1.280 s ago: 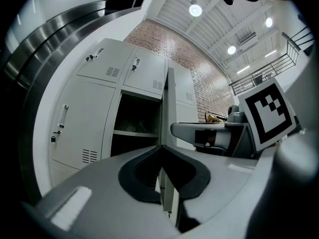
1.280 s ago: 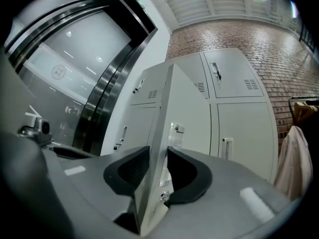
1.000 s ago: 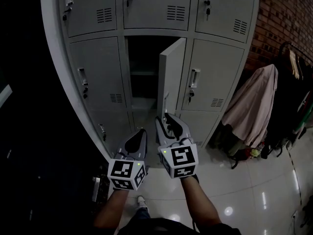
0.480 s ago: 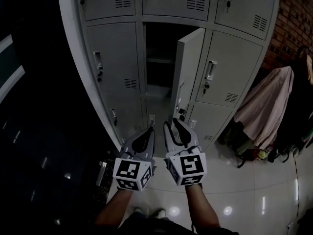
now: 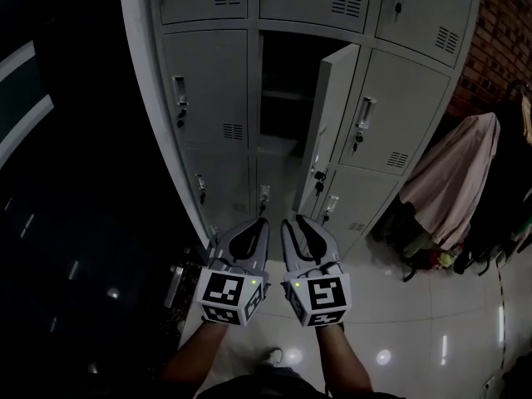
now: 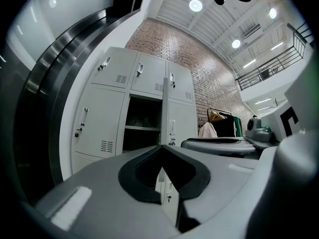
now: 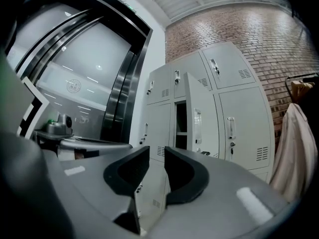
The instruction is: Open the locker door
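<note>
The jaws of my left gripper (image 6: 160,147) are closed tip to tip on nothing. The jaws of my right gripper (image 7: 157,149) stand a narrow slot apart, and the slot is empty. I hold the two side by side and level, marker cubes toward me. My bare forearms reach up from the bottom of the head view, and both noses aim at the foot of the tall grey metal locker bank (image 5: 208,90).

The grey metal locker door (image 5: 332,115) of the middle compartment is swung out on its right-hand hinges. It is well apart from both grippers and above them in the head view. The dark compartment (image 5: 287,90) behind it is uncovered.

A second ago my right tips were just at that door's lower corner. Since then both grippers have drawn back and sunk in the view, clear of the lockers. The door stands open about as it did.

The left gripper view catches the door edge-on, as a thin strip in front of the shelf inside. It also shows the round ceiling lamps (image 6: 195,5) and a railed gallery (image 6: 271,66). The right gripper view shows the door's outer face with its upright handle (image 7: 197,118), and a dark-framed glass wall (image 7: 94,78) at the left. Only the head view gives the glossy tiled floor (image 5: 416,331) and my shoe (image 5: 273,356)
</note>
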